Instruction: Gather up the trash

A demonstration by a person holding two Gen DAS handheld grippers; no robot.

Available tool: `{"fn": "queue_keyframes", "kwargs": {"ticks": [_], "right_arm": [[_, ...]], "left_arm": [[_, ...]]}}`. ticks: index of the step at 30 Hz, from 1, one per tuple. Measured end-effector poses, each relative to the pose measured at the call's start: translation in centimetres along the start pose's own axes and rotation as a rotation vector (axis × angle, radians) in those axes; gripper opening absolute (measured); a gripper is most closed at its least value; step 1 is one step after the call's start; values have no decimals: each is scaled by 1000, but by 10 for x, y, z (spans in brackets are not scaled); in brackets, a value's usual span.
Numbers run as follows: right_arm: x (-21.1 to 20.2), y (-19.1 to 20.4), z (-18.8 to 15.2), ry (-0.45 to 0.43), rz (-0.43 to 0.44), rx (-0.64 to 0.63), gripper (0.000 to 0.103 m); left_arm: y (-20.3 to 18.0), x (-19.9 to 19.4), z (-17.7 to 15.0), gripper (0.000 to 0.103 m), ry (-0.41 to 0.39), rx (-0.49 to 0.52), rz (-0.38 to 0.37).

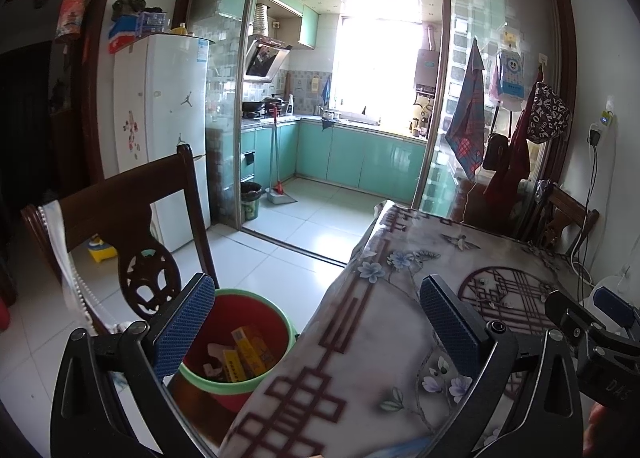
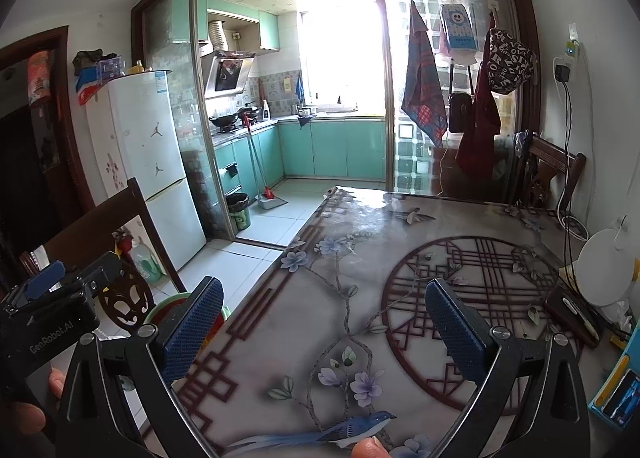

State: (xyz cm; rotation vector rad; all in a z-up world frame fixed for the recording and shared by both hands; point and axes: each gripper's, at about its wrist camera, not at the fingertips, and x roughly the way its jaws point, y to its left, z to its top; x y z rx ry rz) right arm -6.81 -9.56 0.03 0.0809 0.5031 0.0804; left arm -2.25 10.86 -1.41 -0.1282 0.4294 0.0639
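A red bin with a green rim (image 1: 256, 314) stands on the floor beside the table's left edge. It holds yellow boxes (image 1: 250, 352) and a white scrap (image 1: 214, 358). My left gripper (image 1: 316, 322) is open and empty, held over the table's left edge with its left finger above the bin. My right gripper (image 2: 324, 322) is open and empty above the floral tablecloth (image 2: 360, 258). The bin's rim (image 2: 168, 306) peeks out behind the right gripper's left finger. The other gripper shows at each view's edge.
A dark wooden chair (image 1: 132, 218) stands left of the bin. On the table's right side lie a white round lamp (image 2: 604, 270), a dark case (image 2: 576, 314) and a blue box with a phone (image 2: 620, 398). Beyond are a fridge (image 1: 168, 130) and the kitchen doorway.
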Motion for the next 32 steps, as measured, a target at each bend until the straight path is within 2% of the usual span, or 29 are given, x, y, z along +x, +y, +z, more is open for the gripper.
{"fn": "queue_keyframes", "kwargs": {"ticks": [27, 32], "right_arm": [[10, -13, -1, 21, -25, 28, 102], [17, -18, -3, 37, -30, 39, 102]], "left_arm": [[-17, 11, -5, 103, 36, 20, -30], [-22, 19, -6, 103, 67, -1, -67]]}}
